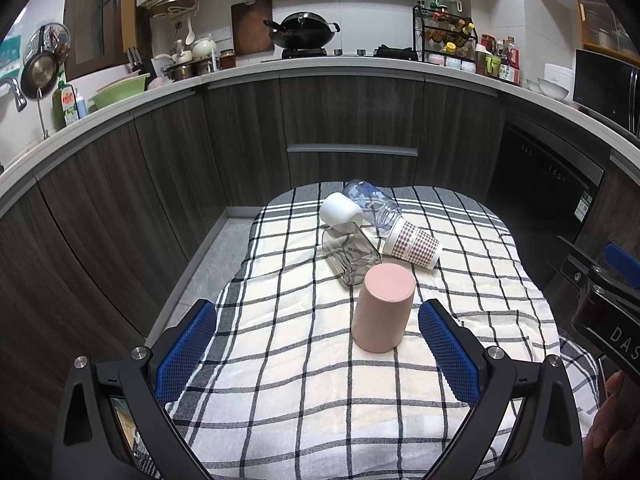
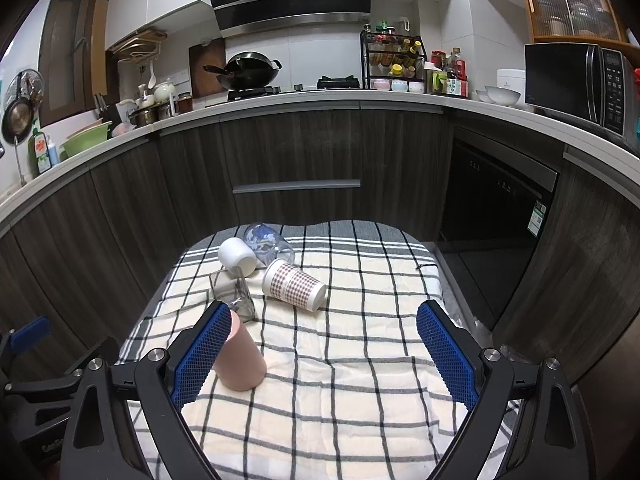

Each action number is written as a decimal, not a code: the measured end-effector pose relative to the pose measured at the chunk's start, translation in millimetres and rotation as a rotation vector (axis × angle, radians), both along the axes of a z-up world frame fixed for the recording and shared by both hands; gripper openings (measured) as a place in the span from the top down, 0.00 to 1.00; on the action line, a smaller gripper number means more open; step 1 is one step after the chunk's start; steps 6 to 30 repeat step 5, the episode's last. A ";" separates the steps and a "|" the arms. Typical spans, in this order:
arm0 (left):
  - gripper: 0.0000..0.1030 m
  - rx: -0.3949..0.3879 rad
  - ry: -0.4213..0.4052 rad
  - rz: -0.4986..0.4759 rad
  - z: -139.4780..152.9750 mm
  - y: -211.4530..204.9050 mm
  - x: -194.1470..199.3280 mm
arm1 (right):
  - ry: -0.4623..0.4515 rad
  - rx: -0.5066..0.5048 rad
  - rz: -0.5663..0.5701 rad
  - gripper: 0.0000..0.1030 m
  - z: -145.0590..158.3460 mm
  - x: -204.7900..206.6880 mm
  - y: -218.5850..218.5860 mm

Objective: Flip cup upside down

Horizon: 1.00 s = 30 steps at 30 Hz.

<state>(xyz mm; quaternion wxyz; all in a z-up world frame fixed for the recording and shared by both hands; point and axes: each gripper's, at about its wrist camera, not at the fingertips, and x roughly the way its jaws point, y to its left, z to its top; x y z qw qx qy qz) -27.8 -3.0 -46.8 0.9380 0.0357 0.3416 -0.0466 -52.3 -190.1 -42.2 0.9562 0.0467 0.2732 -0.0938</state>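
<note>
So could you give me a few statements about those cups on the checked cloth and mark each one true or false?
1. The pink cup stands upside down on the checked cloth. True.
2. The left gripper is clamped on the pink cup. False: its jaws are open, and the cup stands free between them.
3. The checkered paper cup lies on its side. True.
4. The white cup stands upright, apart from the others. False: it is tipped over among the clear glass and the clear bottle.
5. The right gripper is open and holds nothing. True.
</note>
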 end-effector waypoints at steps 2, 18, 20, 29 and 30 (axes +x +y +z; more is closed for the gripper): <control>0.00 0.003 0.000 0.000 -1.1 -0.1 0.0 | -0.002 -0.001 0.000 0.09 0.3 0.0 -1.4; 0.00 0.005 0.012 0.003 -3.5 0.3 1.4 | -0.001 -0.002 0.001 0.09 0.2 0.1 -0.6; 0.00 0.005 0.012 0.003 -3.5 0.3 1.4 | -0.001 -0.002 0.001 0.09 0.2 0.1 -0.6; 0.00 0.005 0.012 0.003 -3.5 0.3 1.4 | -0.001 -0.002 0.001 0.09 0.2 0.1 -0.6; 0.00 0.005 0.012 0.003 -3.5 0.3 1.4 | -0.001 -0.002 0.001 0.09 0.2 0.1 -0.6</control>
